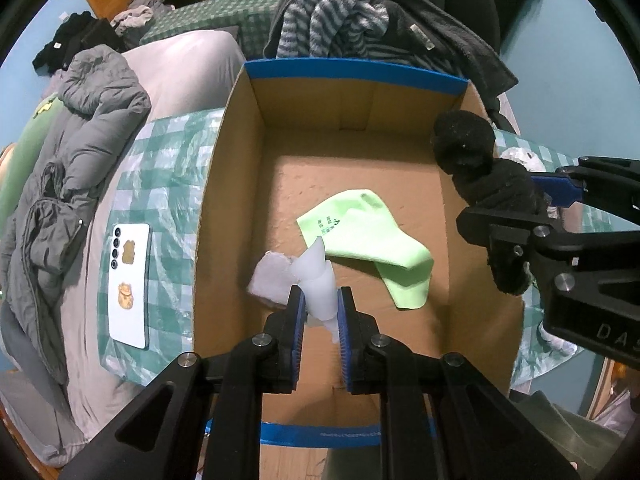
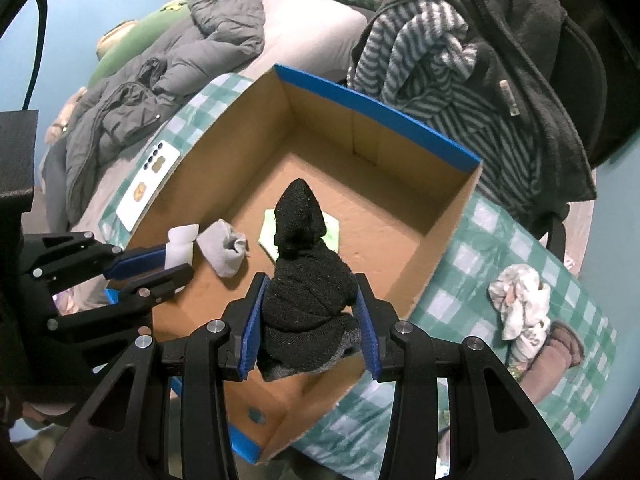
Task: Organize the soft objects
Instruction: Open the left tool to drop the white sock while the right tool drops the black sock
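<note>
An open cardboard box (image 1: 240,152) with blue tape on its rim stands on a checked cloth; it also shows in the right wrist view (image 2: 452,216). A light green sock (image 1: 368,240) lies on its floor. My left gripper (image 1: 320,300) is shut on a white-grey sock (image 1: 316,280) and holds it inside the box near the front wall; that sock shows in the right wrist view (image 2: 224,246). My right gripper (image 2: 310,308) is shut on a rolled black sock (image 2: 308,280) above the box's right front rim; the black sock also shows in the left wrist view (image 1: 480,176).
A white phone (image 1: 130,280) lies on the checked cloth left of the box. A grey jacket (image 1: 68,152) lies on the bed further left. Striped and dark clothes (image 1: 360,12) hang on a chair behind the box. A crumpled pale cloth (image 2: 520,300) and a brown item (image 2: 564,344) lie right of it.
</note>
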Demonstrator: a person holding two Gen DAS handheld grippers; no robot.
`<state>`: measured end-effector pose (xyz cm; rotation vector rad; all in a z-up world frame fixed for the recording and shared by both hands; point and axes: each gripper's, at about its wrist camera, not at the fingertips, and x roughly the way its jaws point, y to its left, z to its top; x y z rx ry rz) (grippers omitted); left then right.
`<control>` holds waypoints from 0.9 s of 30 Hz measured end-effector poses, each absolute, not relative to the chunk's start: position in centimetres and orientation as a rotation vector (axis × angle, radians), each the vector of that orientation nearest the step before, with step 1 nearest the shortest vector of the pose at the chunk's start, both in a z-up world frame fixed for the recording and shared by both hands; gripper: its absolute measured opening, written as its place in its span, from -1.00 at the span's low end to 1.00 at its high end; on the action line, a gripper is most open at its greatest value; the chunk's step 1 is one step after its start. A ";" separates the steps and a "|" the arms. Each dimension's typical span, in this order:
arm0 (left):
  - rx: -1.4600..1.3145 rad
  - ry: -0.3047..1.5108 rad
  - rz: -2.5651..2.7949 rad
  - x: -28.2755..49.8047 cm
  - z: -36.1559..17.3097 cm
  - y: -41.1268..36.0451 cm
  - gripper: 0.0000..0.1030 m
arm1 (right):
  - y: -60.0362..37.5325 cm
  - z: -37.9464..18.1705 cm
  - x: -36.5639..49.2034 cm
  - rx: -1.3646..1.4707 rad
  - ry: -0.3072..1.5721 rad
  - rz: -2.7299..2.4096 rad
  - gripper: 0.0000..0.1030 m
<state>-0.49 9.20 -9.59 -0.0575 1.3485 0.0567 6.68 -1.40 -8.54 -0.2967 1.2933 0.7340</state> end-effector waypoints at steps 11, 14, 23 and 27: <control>-0.050 1.382 0.065 -0.6 -10.4 10.3 -0.37 | -0.5 -9.4 6.9 -0.295 1.311 0.703 0.14; -0.041 1.378 0.063 -0.5 -10.2 10.4 -0.27 | -0.8 -9.4 7.1 -0.280 1.312 0.689 0.20; -0.043 1.368 0.036 0.1 -8.9 9.6 -0.26 | -2.9 -8.7 7.7 -0.239 1.310 0.623 0.20; -0.036 1.356 0.017 0.6 -8.1 8.5 -0.26 | -4.2 -8.4 7.7 -0.227 1.310 0.596 0.20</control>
